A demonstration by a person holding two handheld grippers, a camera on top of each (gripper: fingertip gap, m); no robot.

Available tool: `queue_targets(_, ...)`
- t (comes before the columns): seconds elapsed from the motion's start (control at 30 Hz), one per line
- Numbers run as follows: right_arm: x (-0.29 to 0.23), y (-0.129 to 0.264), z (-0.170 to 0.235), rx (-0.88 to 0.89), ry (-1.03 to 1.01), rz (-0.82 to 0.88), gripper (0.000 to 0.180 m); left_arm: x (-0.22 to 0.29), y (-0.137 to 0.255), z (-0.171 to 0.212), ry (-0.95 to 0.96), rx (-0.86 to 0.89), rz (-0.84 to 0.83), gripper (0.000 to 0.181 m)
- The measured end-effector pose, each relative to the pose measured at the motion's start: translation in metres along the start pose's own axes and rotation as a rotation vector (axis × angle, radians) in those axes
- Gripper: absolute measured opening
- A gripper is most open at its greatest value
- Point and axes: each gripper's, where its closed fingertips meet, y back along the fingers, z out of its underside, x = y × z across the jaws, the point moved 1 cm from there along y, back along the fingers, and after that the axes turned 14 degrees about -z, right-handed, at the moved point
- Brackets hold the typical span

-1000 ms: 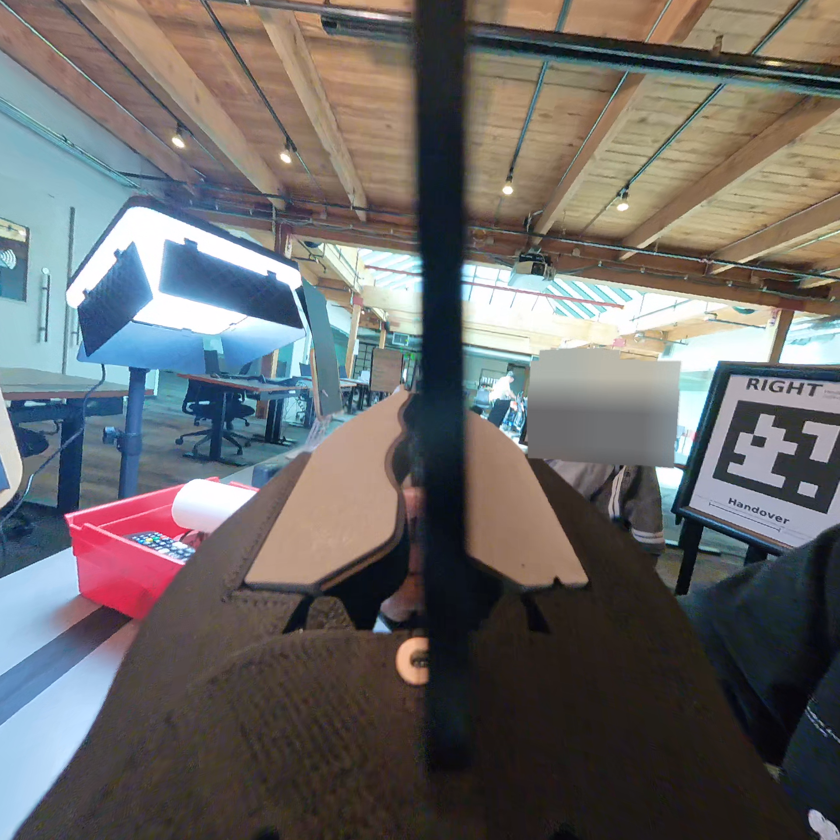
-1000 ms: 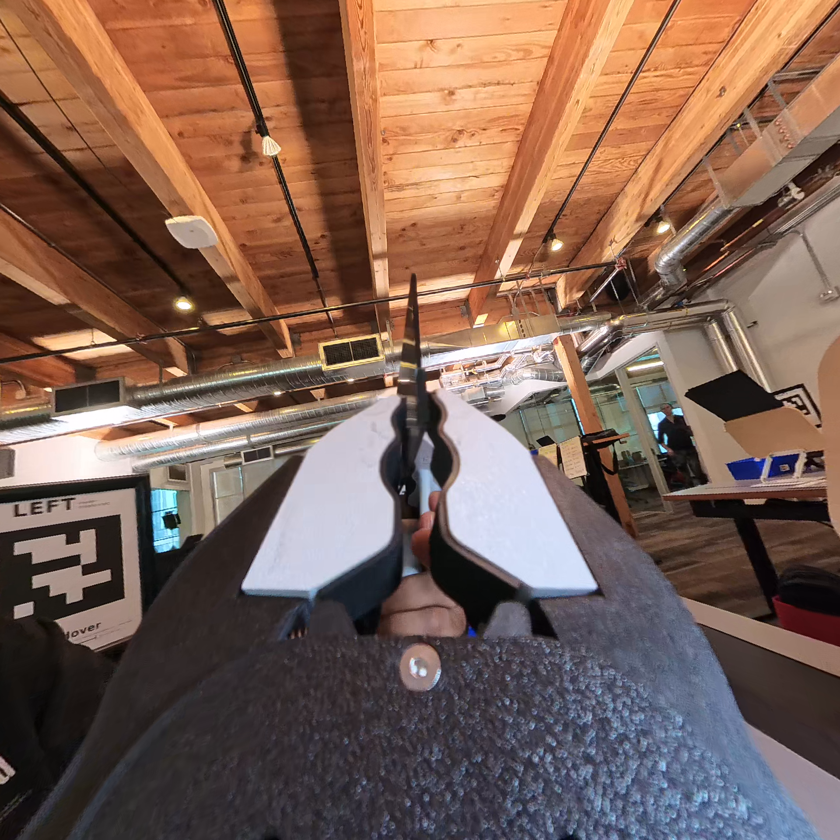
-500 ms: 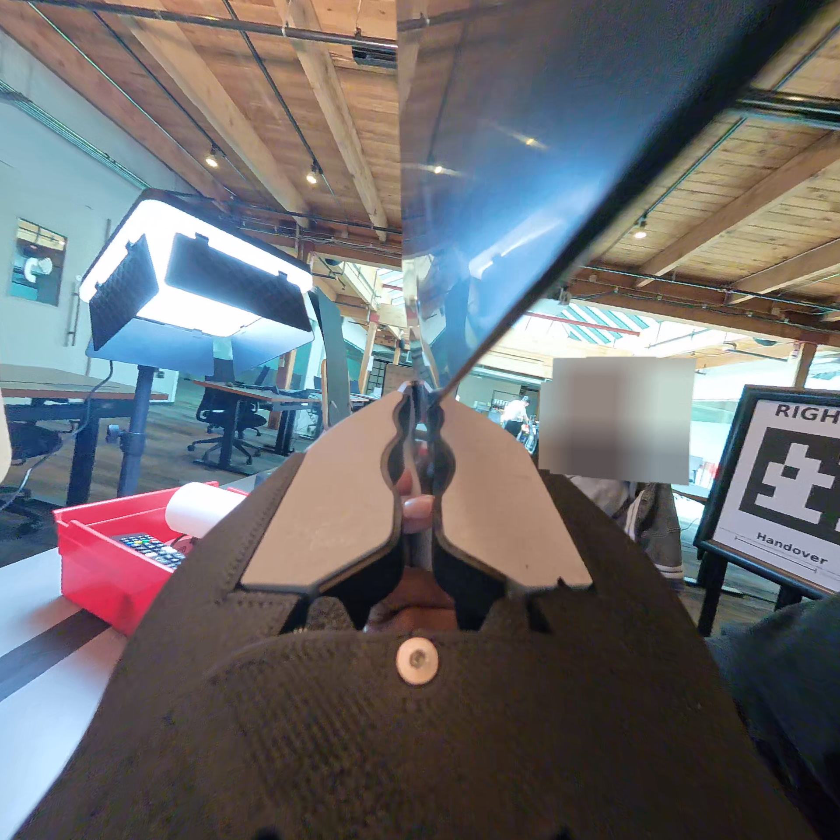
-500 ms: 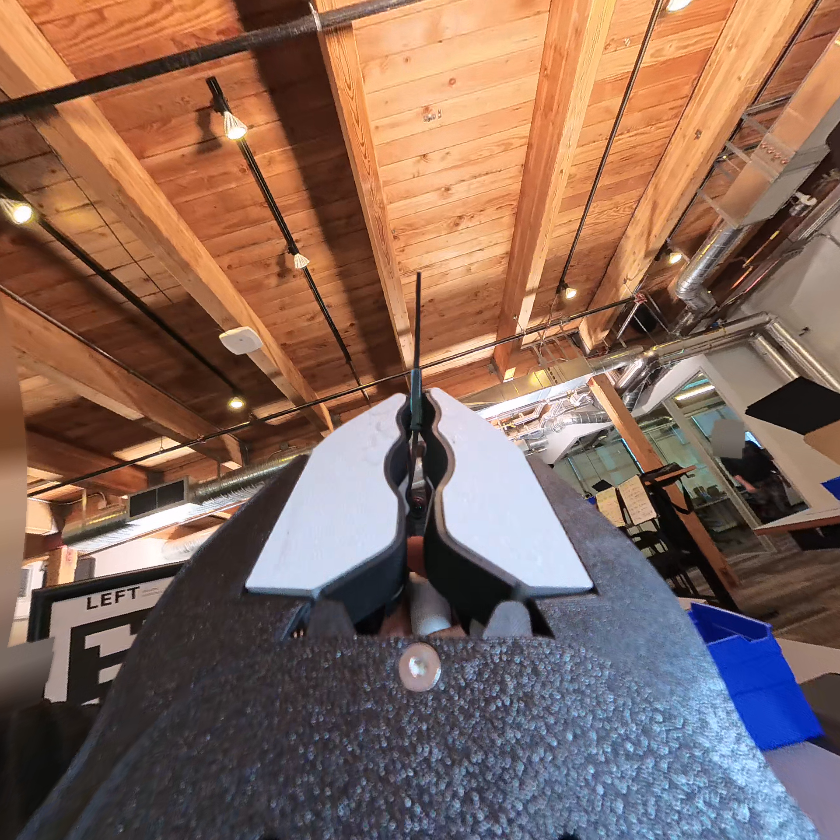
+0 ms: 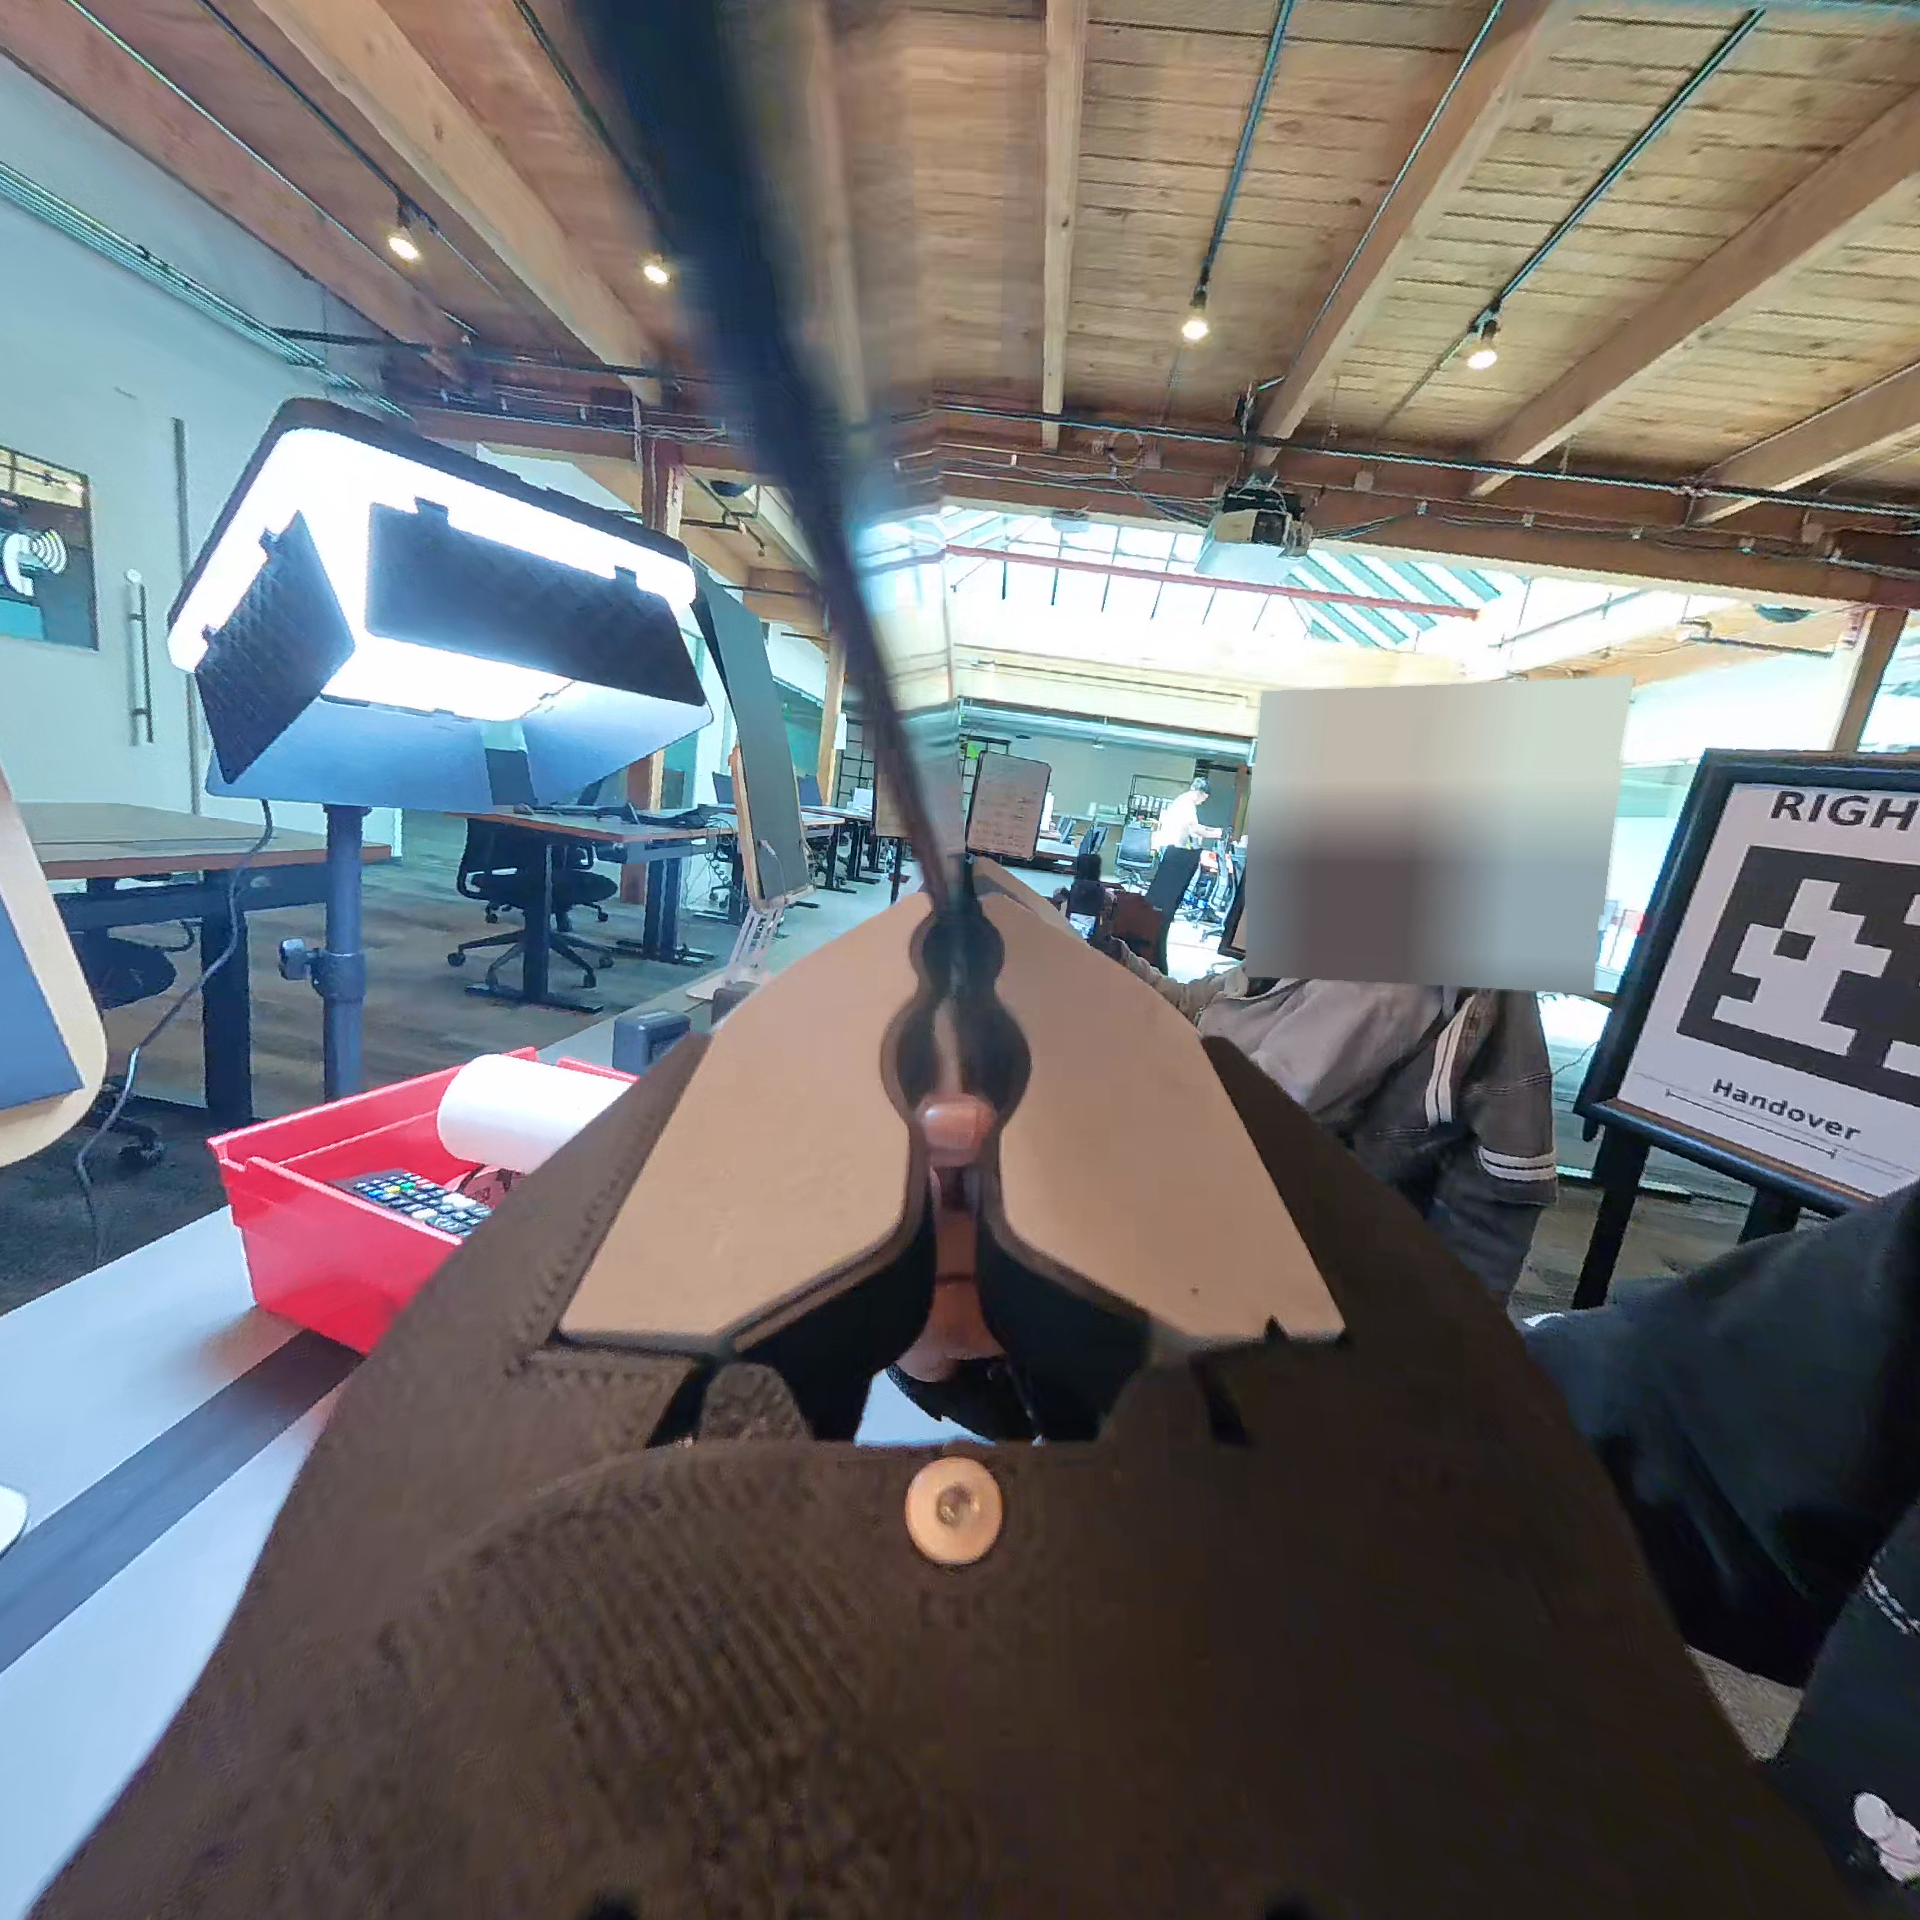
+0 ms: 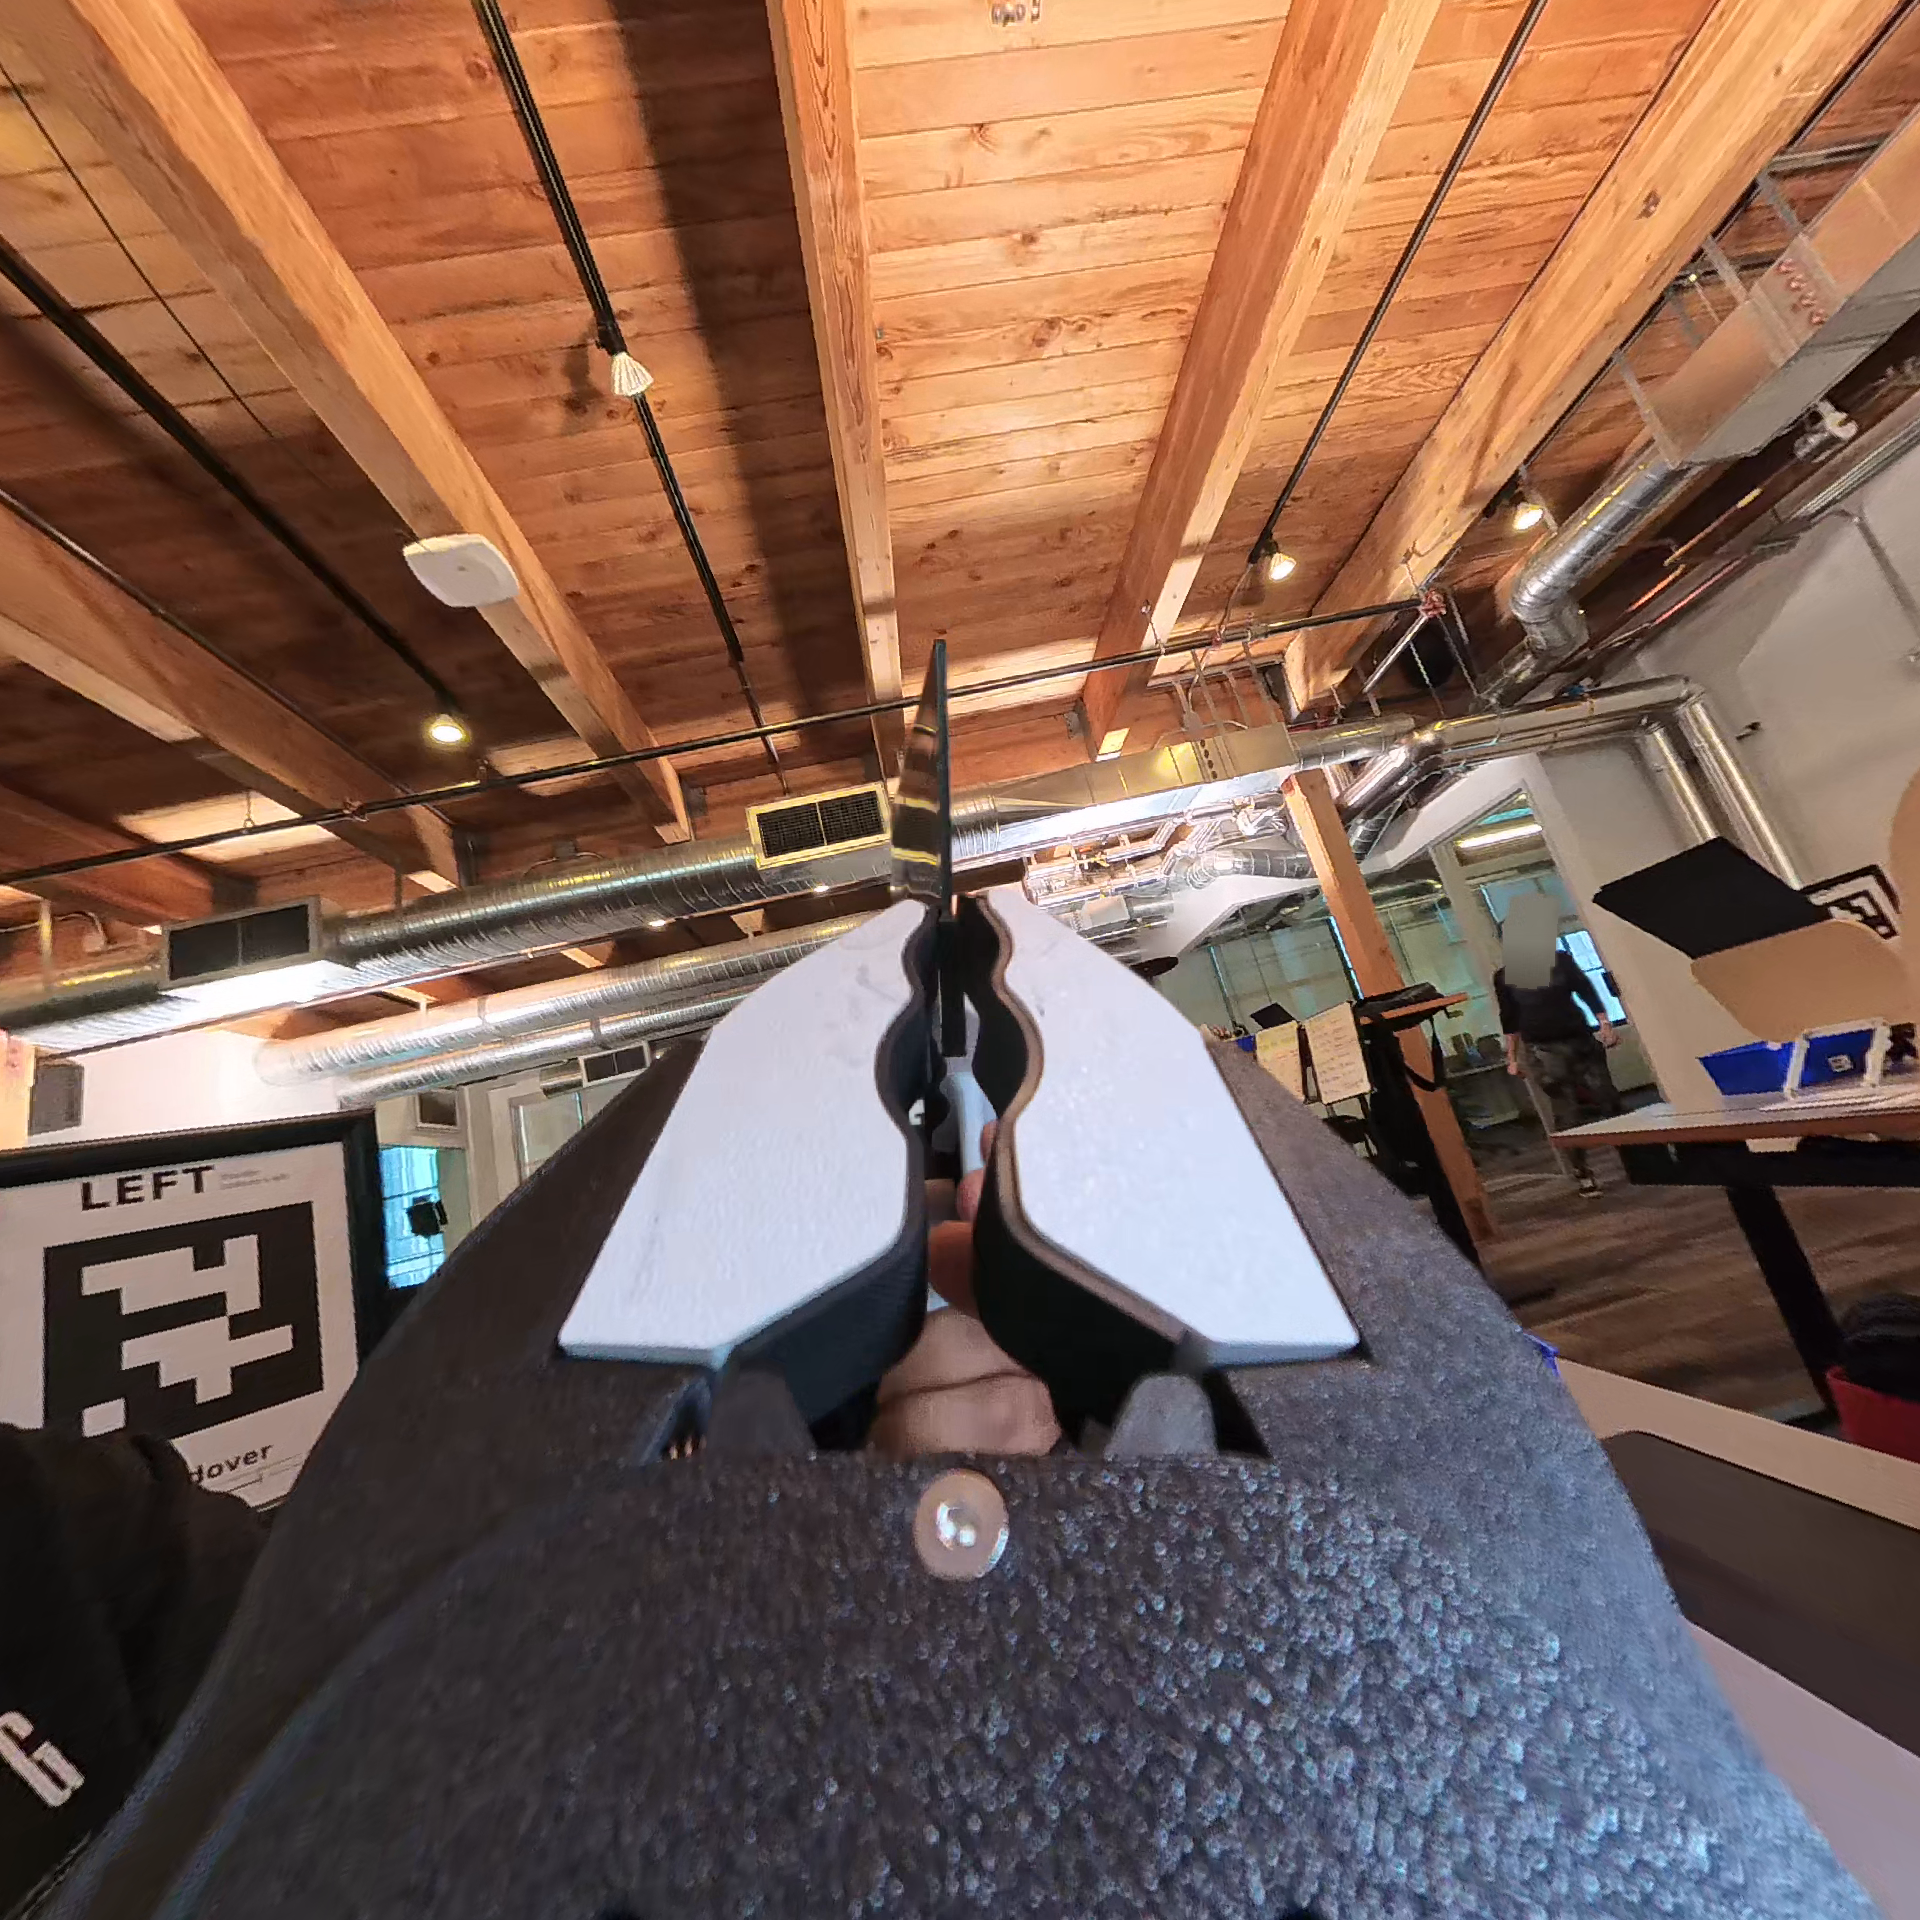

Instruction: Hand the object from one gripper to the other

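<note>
Grey-faced fingers of the left tool (image 5: 951, 914) are pressed together on a thin dark flat object (image 5: 790, 457), seen nearly edge-on and motion-blurred, slanting up and left from the fingertips toward the wooden ceiling (image 5: 1351, 208). A person's fingertip shows in the gap behind the jaws. Right tool (image 6: 951, 914) likewise has its pale fingers closed on a thin dark sheet (image 6: 925, 790), edge-on and upright, its left face glossy and mirroring lights; cannot tell whether both views show one and the same object. Fingers of a person's hand (image 6: 961, 1351) sit behind these jaws too. Outward, left view: red bin (image 5: 312, 1236) on the white table (image 5: 94, 1455), holding a white roll (image 5: 520, 1107) and a remote control (image 5: 421, 1195); a lit softbox lamp (image 5: 436, 644) on a stand beyond; a framed marker sign (image 5: 1787, 987) at right; a seated person (image 5: 1403, 1081) in a grey jacket behind the tool. Right view: another framed marker sign (image 6: 177, 1299) at left, silver ducts (image 6: 582, 914) overhead, a blue bin (image 6: 1756, 1070) on a far desk.
</note>
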Motion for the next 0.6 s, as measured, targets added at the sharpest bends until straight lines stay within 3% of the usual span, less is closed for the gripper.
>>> queue_targets(0.17, 0.001, 0.001, 0.006, 0.106, -0.065, -0.011, 0.004, -0.001, -0.001, -0.004, 0.029, 0.086, -0.031, 0.003)
queue_targets(0.37, 0.005, 0.005, 0.014, 0.165, -0.119, -0.006, 0.004, -0.002, -0.009, 0.01, 0.002, 0.046, -0.063, 0.002)
queue_targets(0.5, 0.004, 0.0, 0.021, -0.016, -0.029, -0.006, 0.004, -0.003, -0.004, 0.006, -0.031, -0.061, -0.044, 0.002)
queue_targets(0.6, 0.003, -0.001, 0.025, -0.221, 0.073, -0.007, 0.02, -0.003, 0.004, 0.011, -0.11, -0.198, -0.035, 0.002)
